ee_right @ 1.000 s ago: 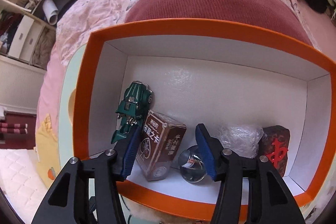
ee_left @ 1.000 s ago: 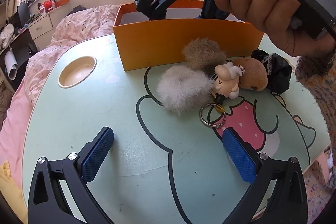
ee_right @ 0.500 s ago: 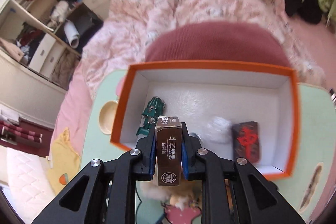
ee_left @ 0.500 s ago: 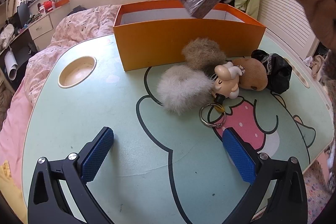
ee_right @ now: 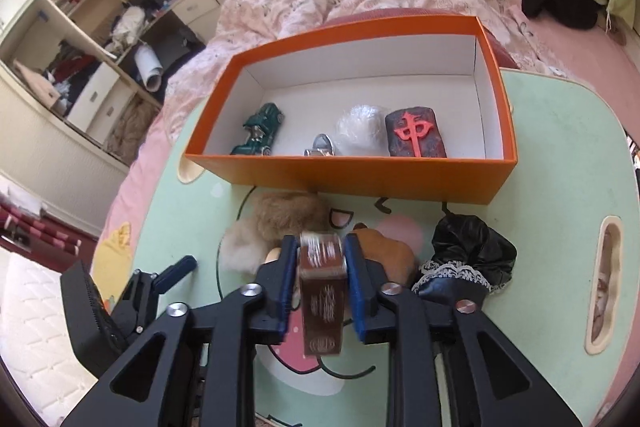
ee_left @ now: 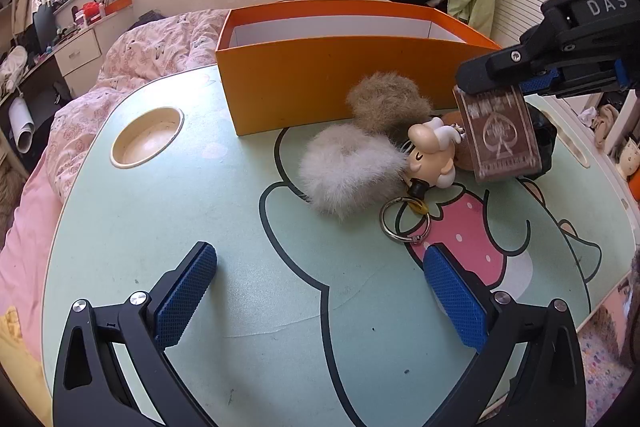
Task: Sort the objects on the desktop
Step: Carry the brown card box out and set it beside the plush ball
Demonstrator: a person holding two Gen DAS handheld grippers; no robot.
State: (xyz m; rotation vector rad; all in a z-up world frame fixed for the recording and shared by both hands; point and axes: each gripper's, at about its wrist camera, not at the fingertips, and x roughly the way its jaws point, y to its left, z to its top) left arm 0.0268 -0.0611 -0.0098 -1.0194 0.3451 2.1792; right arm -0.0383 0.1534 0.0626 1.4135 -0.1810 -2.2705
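Black two-finger grippers showing blue pads

Left gripper [ee_left: 320, 291] is showing silver screws and textured blue pads [ee_left: 186, 293]; right gripper [ee_right: 322, 277] is wearing white "DAS" lettering on black frame.

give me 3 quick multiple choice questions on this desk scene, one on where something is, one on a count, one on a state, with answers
1. Where is the green toy car?
A. inside the orange box
B. on the table beside the pompoms
C. on the bed

2. How many furry pompoms lie on the table?
A. one
B. two
C. four

3. How does the left gripper stand?
A. clamped on the keyring
B. open and empty over the table
C. inside the box

Answers:
1 A, the car lies on the box's white floor at its left end.
2 B, a white pompom and a tan pompom.
3 B, its blue pads stand wide apart with only the table between them.
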